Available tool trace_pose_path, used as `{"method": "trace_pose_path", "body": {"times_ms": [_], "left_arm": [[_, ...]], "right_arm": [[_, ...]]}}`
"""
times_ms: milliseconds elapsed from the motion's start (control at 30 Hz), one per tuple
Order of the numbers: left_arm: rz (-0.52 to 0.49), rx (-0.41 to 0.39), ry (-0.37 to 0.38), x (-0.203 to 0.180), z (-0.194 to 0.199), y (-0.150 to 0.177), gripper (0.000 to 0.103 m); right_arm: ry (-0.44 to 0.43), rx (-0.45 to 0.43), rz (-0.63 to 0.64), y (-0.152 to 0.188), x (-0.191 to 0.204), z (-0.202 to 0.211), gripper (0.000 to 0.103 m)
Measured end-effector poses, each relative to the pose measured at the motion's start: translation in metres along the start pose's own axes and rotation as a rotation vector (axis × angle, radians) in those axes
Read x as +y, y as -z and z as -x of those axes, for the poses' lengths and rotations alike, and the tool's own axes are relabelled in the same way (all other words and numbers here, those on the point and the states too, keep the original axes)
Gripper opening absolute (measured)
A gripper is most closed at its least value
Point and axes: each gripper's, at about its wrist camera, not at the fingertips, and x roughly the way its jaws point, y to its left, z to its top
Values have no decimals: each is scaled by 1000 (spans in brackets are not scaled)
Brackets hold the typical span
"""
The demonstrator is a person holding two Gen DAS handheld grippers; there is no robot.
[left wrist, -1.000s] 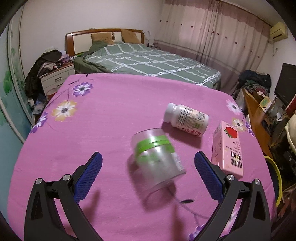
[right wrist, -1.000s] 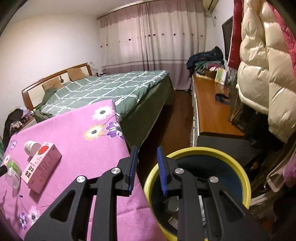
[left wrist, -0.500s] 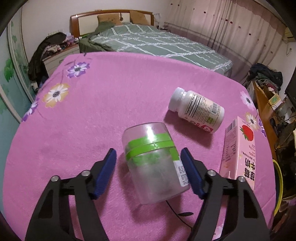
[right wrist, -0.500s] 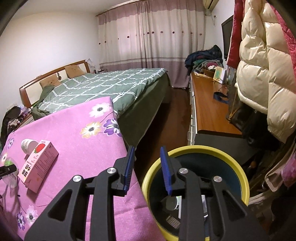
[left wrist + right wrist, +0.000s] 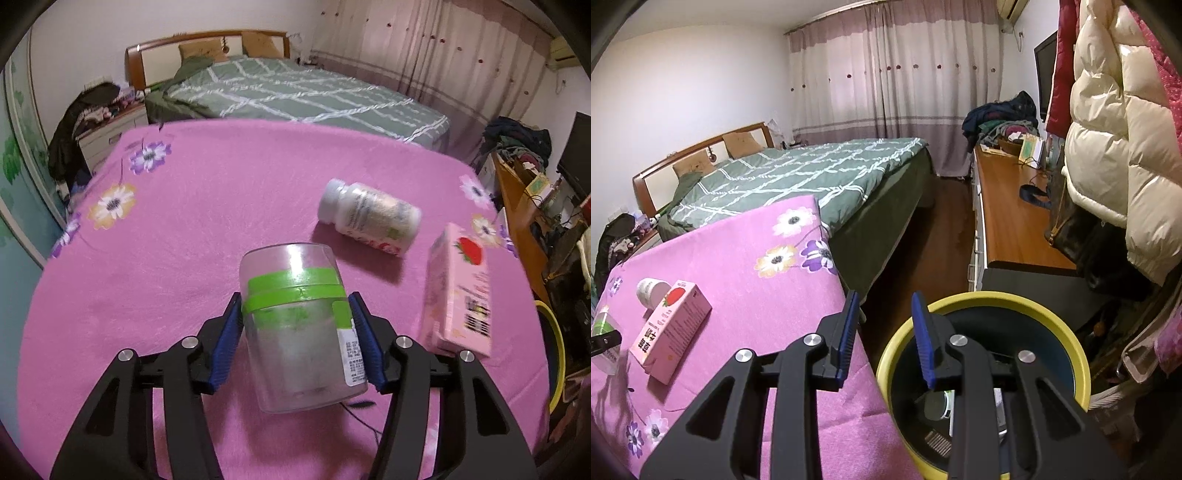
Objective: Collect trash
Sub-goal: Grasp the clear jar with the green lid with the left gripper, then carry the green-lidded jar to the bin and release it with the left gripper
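A clear plastic jar (image 5: 299,325) with a green band lies on the pink flowered cloth (image 5: 184,240). My left gripper (image 5: 295,299) is closing on it, and both blue pads touch its sides. Beyond it lie a white pill bottle (image 5: 369,218) and a pink strawberry milk carton (image 5: 458,288). In the right wrist view my right gripper (image 5: 884,299) hangs over the gap between the table edge and the yellow-rimmed bin (image 5: 982,299). Its jaws stand a little apart with nothing between them. The carton (image 5: 670,325) and bottle (image 5: 648,291) show at far left.
The bin (image 5: 554,354) stands on the floor off the table's right edge and holds some trash. A bed (image 5: 295,92) lies behind the table. A wooden desk (image 5: 1015,221) and hanging padded coats (image 5: 1126,147) crowd the right side.
The left jaws have closed from wide apart onto the jar's sides, and the left view has come closer to it. The right jaws have parted slightly; that hand has stayed put.
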Motion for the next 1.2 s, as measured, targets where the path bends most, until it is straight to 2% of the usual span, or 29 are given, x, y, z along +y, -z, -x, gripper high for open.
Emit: {"method": "trace_pose_path", "body": {"times_ms": [200,333,500,767,1000,1200], "left_arm": [[-60,-80,50,-22,47,1,56],[-113,-101,118,-54,67,0,56],[-184,-109,195,-104,73,4,56],[-316,-52,317,-201,62,18,56],[-451,28,429,-298,46,48,56],[-541,110,465,-365,19,68,56]], "right_arm": [[-26,-4,4,4,-4,13,28],[-25,-25,4,4,-20,33,28],[8,-45,-5,6,-54,61,28],[80,-39,-38,22,-110,94,28],[114,-14,-105,37,-148,102,28],[133,-3,-144,43,-169,102,28]]}}
